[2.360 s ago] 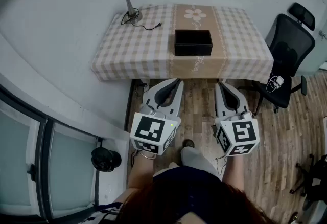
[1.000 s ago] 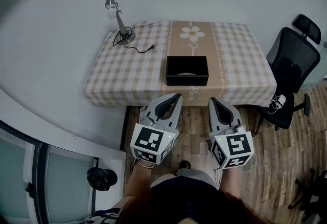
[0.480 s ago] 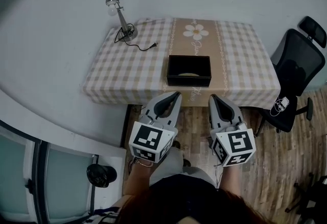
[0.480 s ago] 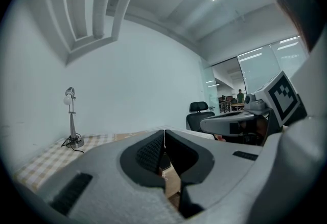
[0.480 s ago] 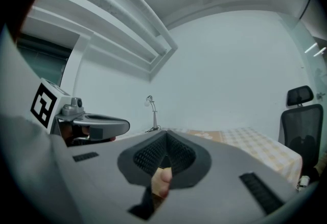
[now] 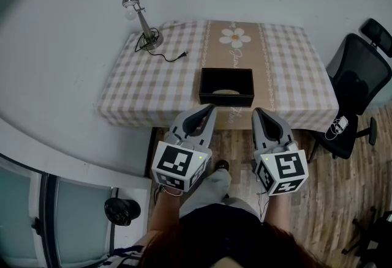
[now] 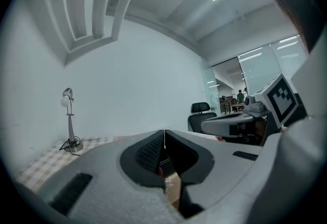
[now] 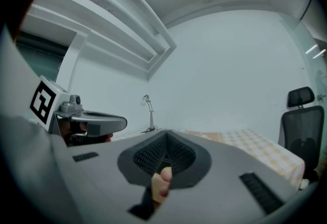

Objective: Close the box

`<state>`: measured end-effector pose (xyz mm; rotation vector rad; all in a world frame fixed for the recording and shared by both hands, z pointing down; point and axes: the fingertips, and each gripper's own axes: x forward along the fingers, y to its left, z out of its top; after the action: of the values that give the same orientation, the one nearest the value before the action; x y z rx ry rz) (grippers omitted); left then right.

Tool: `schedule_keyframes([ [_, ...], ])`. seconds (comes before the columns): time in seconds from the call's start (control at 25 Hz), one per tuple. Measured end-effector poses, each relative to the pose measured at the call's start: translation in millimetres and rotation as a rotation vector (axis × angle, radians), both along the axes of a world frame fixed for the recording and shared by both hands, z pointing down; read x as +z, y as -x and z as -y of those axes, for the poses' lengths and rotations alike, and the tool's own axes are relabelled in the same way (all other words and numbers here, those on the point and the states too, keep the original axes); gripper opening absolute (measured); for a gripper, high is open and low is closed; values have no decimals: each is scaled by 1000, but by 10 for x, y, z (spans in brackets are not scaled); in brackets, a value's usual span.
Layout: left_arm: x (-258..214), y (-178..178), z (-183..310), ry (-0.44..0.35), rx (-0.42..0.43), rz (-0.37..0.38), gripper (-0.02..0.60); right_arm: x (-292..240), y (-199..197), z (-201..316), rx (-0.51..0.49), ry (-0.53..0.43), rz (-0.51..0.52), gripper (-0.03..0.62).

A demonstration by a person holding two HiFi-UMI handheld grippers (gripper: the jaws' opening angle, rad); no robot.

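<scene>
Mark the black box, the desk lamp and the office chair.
black box (image 6: 226,101), head view, its front wall.
desk lamp (image 6: 152,41), head view, its base.
office chair (image 6: 355,74), head view, its backrest.

A black rectangular box (image 6: 226,100) sits upright and open-topped on the checked table (image 6: 153,83), its long side facing the near edge. It rests on the tan runner (image 6: 235,52) down the table's middle, close to the near edge. Its interior is dark; a small pale shape shows inside, too indistinct to identify.
</scene>
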<state>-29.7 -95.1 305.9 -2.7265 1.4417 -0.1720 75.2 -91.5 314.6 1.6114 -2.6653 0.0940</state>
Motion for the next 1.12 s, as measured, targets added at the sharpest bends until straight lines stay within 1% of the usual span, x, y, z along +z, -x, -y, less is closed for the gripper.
schedule_keyframes([
  [0.36, 28, 79, 356, 14, -10, -7, 28, 28, -5, 356, 4, 12, -16, 17],
  [0.64, 15, 71, 604, 16, -2, -11, 28, 37, -21, 633, 3, 19, -24, 17],
  [1.12, 99, 171, 983, 44, -18, -13, 28, 73, -14, 1045, -4, 30, -46, 17],
])
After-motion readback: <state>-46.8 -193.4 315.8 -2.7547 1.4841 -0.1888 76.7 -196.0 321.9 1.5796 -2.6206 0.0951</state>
